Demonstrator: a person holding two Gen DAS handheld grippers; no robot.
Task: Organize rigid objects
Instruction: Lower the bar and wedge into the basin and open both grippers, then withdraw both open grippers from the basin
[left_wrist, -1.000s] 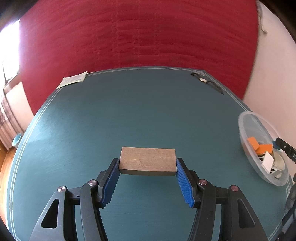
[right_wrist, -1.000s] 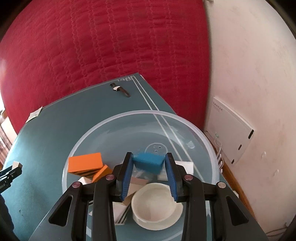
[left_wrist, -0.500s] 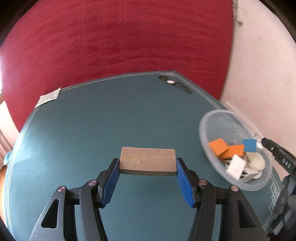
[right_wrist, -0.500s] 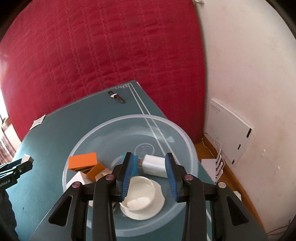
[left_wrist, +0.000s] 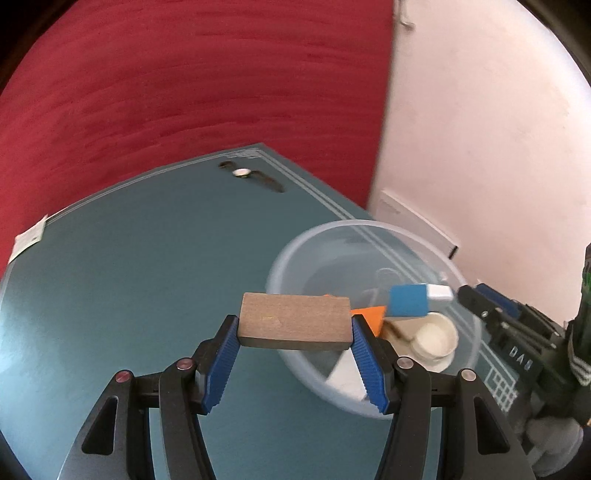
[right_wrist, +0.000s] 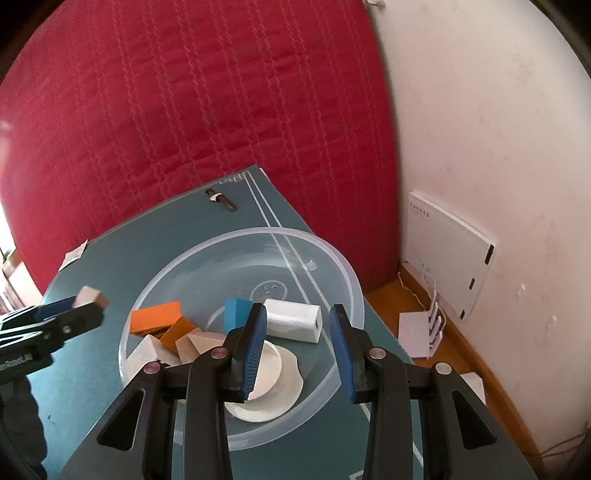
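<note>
A home is suggested: a teal table (right_wrist: 122, 254) is set against a red quilted backing (right_wrist: 184, 110), perhaps a headboard.

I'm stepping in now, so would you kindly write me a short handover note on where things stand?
Left tongs: shut on the wooden block, held above the table next to the clear bowl.
Right tongs: open and empty, above the bowl.
In the bowl: blue block, white box, orange blocks, white dish, pale pieces.
Done: those items are in the bowl.
Left: drop the wooden block in. A watch and a paper slip lie at the table's far edge.
</note>
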